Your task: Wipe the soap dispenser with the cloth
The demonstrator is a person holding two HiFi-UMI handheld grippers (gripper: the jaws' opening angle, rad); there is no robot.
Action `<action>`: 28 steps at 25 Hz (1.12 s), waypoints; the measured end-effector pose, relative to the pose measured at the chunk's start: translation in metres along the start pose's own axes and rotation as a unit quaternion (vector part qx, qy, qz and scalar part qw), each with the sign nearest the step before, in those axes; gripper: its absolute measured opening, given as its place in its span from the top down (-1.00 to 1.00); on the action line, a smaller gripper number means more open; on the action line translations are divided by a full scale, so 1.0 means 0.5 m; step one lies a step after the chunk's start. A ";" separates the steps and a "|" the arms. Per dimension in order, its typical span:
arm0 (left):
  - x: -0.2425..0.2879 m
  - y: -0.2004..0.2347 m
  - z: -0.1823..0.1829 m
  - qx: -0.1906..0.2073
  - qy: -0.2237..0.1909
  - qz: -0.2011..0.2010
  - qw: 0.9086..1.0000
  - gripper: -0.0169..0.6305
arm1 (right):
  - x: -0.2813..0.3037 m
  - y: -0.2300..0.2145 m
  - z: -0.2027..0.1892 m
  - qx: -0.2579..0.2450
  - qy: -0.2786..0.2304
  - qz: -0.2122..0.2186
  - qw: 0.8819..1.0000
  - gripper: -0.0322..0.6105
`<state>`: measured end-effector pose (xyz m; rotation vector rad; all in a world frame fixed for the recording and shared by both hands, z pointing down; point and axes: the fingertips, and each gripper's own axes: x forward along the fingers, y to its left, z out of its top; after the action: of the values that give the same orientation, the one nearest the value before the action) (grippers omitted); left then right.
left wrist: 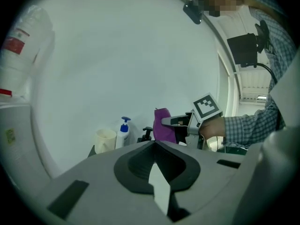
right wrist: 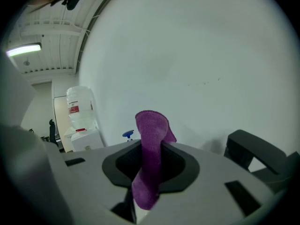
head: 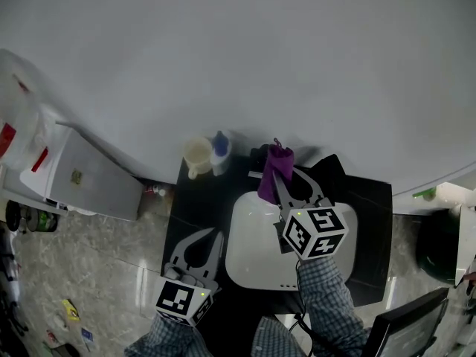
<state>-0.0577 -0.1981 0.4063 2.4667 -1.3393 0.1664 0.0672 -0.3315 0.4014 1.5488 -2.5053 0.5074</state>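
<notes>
The soap dispenser (head: 220, 149), a white bottle with a blue pump, stands at the back left of the black counter; it also shows in the left gripper view (left wrist: 123, 134), and its blue pump peeks out in the right gripper view (right wrist: 128, 135). My right gripper (head: 277, 175) is shut on a purple cloth (head: 274, 168), held up over the back rim of the sink, to the right of the dispenser and apart from it. The cloth (right wrist: 151, 153) stands up out of the jaws. My left gripper (head: 202, 235) is shut and empty, at the counter's front left.
A white sink basin (head: 253, 222) is set into the black counter (head: 372, 199). A cream cup (head: 197, 157) stands just left of the dispenser. A white water cooler (head: 82, 177) is at the left, on the floor. A monitor (head: 413, 332) sits at the lower right.
</notes>
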 end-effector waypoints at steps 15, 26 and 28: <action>0.027 0.021 -0.042 -0.006 0.019 0.011 1.000 0.91 | 0.104 -0.072 -0.069 0.036 0.024 0.000 0.999 0.63; 0.048 -0.004 -0.047 -0.008 0.019 -0.007 1.000 0.91 | 0.116 -0.143 -0.104 0.057 0.034 -0.048 0.997 0.63; 0.050 -0.010 -0.046 -0.009 0.019 -0.010 1.000 0.91 | 0.117 -0.155 -0.122 0.060 0.046 -0.055 0.996 0.63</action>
<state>-0.0386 -0.2078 0.4331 2.4482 -1.2956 0.1933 0.1069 -0.3903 0.4918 1.6553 -2.3457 0.7080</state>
